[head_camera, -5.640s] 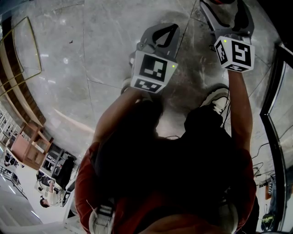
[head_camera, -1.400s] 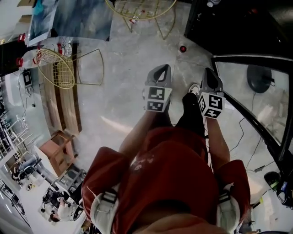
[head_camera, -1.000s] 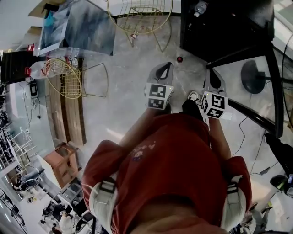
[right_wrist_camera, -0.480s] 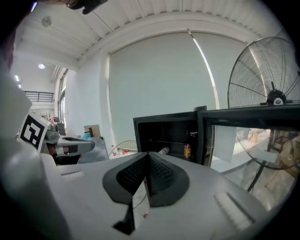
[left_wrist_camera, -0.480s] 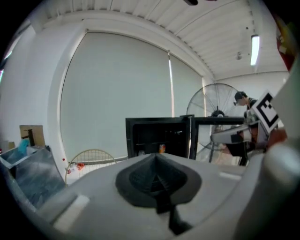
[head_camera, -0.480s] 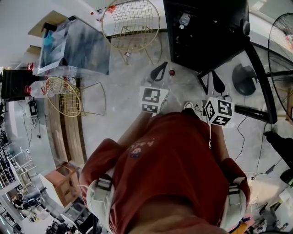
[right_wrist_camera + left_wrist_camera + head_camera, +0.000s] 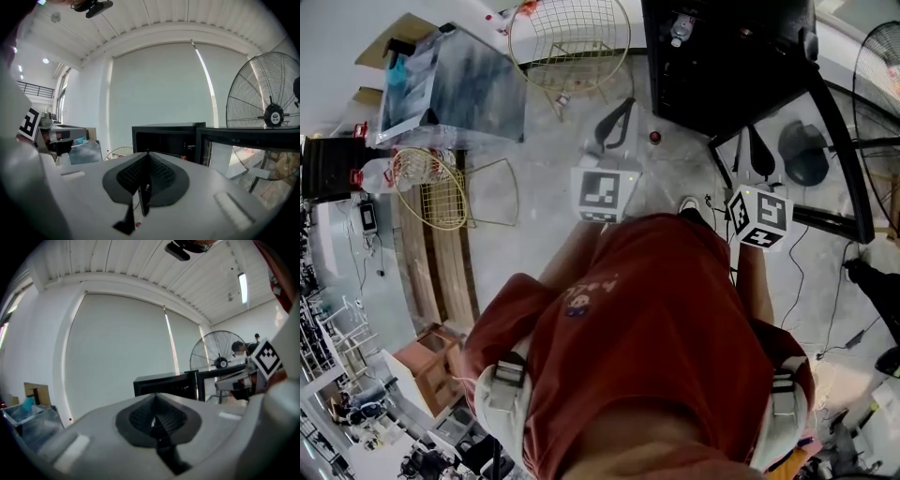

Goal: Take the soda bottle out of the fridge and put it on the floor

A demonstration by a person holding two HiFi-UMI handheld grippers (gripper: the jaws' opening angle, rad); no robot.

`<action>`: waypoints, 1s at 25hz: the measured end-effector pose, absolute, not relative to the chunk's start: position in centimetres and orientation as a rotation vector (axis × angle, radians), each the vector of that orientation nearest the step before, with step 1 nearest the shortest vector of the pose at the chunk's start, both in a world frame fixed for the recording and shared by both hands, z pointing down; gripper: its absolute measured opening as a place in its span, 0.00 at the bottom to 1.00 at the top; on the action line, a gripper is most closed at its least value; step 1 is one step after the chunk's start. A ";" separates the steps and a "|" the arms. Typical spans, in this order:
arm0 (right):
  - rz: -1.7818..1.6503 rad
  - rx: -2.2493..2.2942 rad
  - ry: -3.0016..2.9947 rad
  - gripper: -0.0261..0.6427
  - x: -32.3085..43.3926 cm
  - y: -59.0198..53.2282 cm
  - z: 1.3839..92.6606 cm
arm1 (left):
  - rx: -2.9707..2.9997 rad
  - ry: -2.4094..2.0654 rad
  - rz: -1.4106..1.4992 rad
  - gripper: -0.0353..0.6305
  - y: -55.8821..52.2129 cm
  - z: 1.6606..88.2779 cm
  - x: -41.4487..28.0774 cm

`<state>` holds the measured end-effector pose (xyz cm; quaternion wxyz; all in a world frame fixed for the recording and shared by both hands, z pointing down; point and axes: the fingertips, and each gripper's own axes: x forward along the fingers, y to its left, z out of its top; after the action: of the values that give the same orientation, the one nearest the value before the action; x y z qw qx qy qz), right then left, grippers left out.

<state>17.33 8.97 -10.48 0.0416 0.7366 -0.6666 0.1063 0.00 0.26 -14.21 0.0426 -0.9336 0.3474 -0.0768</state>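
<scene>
The left gripper (image 7: 155,418) and right gripper (image 7: 145,180) both have their jaws pressed together, holding nothing. At upper centre of the head view, only the soda bottle's (image 7: 654,137) red cap shows. The bottle stands on the grey floor (image 7: 539,234) just before the open black fridge (image 7: 722,70), whose inside is too dark to read.

Room: bright, even daylight from the large pale window panels (image 7: 159,98), plus a ceiling strip lamp (image 7: 243,287) that flares white; shadows on the grey floor (image 7: 544,234) are soft and faint. Fridge (image 7: 722,56) interior: dark, detail lost. Optics: strong fisheye bend with black corners in both gripper views; head view curved at its edges, slightly soft and grainy throughout.
</scene>
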 end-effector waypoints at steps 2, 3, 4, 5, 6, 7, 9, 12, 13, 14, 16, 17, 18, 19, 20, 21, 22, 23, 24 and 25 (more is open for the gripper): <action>0.272 2.292 -2.056 0.04 17.4 9.3 -10.8 | -2.849 1.067 -0.187 0.05 0.2 -14.2 -0.1; 0.234 2.314 -2.058 0.04 17.3 9.5 -11.0 | -2.850 1.070 -0.148 0.05 0.2 -14.3 -0.2; 0.195 2.329 -2.050 0.04 17.3 9.8 -11.2 | -2.852 1.067 -0.118 0.05 0.3 -14.3 -0.3; 0.165 2.333 -2.037 0.04 17.2 10.0 -11.1 | -2.851 1.058 -0.106 0.05 0.5 -14.3 -0.4; 0.149 2.329 -2.027 0.04 17.0 10.1 -11.0 | -2.846 1.045 -0.111 0.05 0.6 -14.1 -0.5; 0.147 2.322 -2.020 0.04 16.8 10.2 -10.8 | -2.840 1.034 -0.125 0.05 0.6 -13.9 -0.6; 0.162 2.309 -2.012 0.04 16.8 10.3 -10.2 | -2.852 1.041 -0.144 0.05 0.7 -13.3 -0.5; 0.186 2.301 -1.990 0.04 17.2 10.5 -9.4 | -2.864 1.052 -0.184 0.05 0.8 -12.3 -0.3; 0.195 2.301 -1.986 0.04 17.4 10.5 -9.2 | -2.860 1.051 -0.208 0.05 0.8 -11.9 -0.2; 0.204 2.302 -1.984 0.04 17.5 10.6 -9.0 | -2.857 1.050 -0.231 0.05 0.8 -11.6 -0.2; 0.215 2.298 -1.983 0.04 17.6 10.6 -8.7 | -2.859 1.058 -0.255 0.05 0.8 -11.0 -0.3; 0.218 2.294 -1.985 0.04 17.5 10.6 -8.7 | -2.862 1.064 -0.260 0.05 0.9 -10.9 -0.4; 0.221 2.292 -1.987 0.04 17.5 10.6 -8.6 | -2.863 1.066 -0.267 0.05 0.9 -10.8 -0.5; 0.223 2.289 -1.989 0.04 17.4 10.6 -8.6 | -2.861 1.065 -0.275 0.05 1.0 -10.7 -0.6; 0.226 2.288 -1.990 0.04 17.4 10.6 -8.6 | -2.860 1.063 -0.282 0.05 1.0 -10.6 -0.7; 0.229 2.289 -1.992 0.04 17.3 10.6 -8.6 | -2.859 1.064 -0.288 0.05 1.0 -10.4 -0.7; 0.233 2.291 -1.994 0.04 17.3 10.6 -8.5 | -2.859 1.066 -0.294 0.05 1.0 -10.3 -0.8; 0.236 2.294 -1.997 0.04 17.3 10.6 -8.6 | -2.861 1.069 -0.302 0.05 1.0 -10.1 -0.8; 0.239 2.295 -1.998 0.04 17.3 10.7 -8.6 | -2.863 1.072 -0.312 0.05 1.1 -10.0 -0.9; 0.241 2.295 -2.000 0.04 17.3 10.7 -8.6 | -2.867 1.072 -0.323 0.05 1.1 -9.9 -1.0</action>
<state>17.27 10.67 -8.65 0.0440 0.7509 -0.6542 0.0789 -0.97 1.12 -9.91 0.0319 -0.9310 0.3483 -0.1049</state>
